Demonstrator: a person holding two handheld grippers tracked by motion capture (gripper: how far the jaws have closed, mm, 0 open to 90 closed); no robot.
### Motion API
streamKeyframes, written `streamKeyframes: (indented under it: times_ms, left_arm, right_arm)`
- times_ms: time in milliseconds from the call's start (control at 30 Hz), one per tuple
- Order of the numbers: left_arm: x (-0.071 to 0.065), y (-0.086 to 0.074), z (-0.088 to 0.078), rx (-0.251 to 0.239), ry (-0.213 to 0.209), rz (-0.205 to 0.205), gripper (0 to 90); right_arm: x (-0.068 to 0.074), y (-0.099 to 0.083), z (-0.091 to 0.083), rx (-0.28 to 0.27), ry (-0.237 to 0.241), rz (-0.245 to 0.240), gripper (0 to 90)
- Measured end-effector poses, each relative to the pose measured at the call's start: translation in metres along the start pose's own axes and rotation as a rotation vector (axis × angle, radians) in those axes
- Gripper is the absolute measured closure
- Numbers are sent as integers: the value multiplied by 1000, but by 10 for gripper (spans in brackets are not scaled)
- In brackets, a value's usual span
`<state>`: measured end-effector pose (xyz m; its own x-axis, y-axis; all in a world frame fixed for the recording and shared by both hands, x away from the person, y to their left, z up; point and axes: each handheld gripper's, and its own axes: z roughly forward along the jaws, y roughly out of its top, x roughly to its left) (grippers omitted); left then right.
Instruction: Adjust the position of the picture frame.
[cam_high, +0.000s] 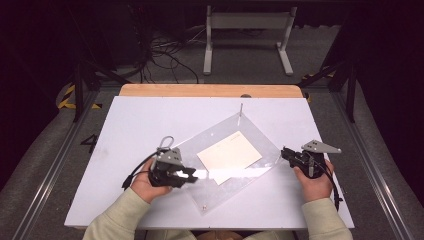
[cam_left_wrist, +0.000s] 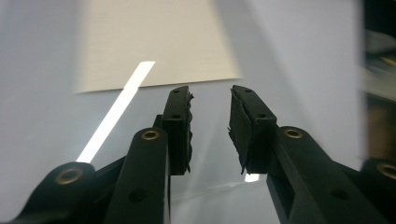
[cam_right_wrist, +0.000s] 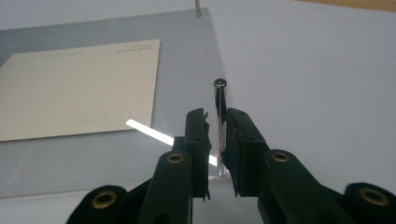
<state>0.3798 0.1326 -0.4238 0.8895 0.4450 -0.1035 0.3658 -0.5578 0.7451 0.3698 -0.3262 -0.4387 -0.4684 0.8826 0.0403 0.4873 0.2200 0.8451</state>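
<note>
We have a clear acrylic sheet (cam_high: 240, 172) lying flat on the white table (cam_high: 125, 130), turned so its corners point away from us and toward us, with a cream card (cam_high: 229, 156) under or inside it and short metal posts at its corners. The relation that matters is at our right hand: the right gripper (cam_right_wrist: 215, 128) sits at the sheet's right corner, and the upright metal post (cam_right_wrist: 219, 100) there stands directly between its jaws, the sheet stretching away ahead and to the left of that gripper, with the card's long side running leftward from it. The jaws are only narrowly parted around the post; from the right gripper view the pads seem to stand just off it rather than pinching, though the gap is slim enough that we cannot be sure there is no contact. Our left gripper (cam_left_wrist: 211, 123) is at the sheet's opposite edge, pointing across the sheet toward the card (cam_left_wrist: 154, 42), which lies just ahead of its tips. Its jaws are spread apart with nothing between them, only bare sheet and a bright glare stripe beneath. We judge the right hand nearer to a usable hold, since the post is already lined up; closing on it would need little more than a squeeze.
</note>
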Motion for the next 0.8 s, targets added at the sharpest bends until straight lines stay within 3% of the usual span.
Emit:
streamKeyframes:
  times_ms: [67,167,233,367,433,667,800]
  left_arm:
    - [15,-6,-6,-14,113,-78,651]
    - [34,-13,-13,-51,225,-170,629]
    - [43,-17,-16,-70,268,-198,632]
    - [52,-21,-11,-51,300,-200,637]
    - [55,-22,-6,-23,323,-178,646]
    - [57,-25,7,44,319,-158,753]
    - [58,-25,10,47,329,-160,825]
  right_arm:
    - [1,0,3,9,-9,-9,794]
    - [1,1,6,14,-30,-24,839]
    - [0,2,6,19,-31,-24,842]
    - [1,3,6,24,-33,-26,842]
    - [1,3,6,27,-33,-22,842]
    - [1,3,6,28,-33,-23,843]
    - [1,4,6,33,-33,-25,844]
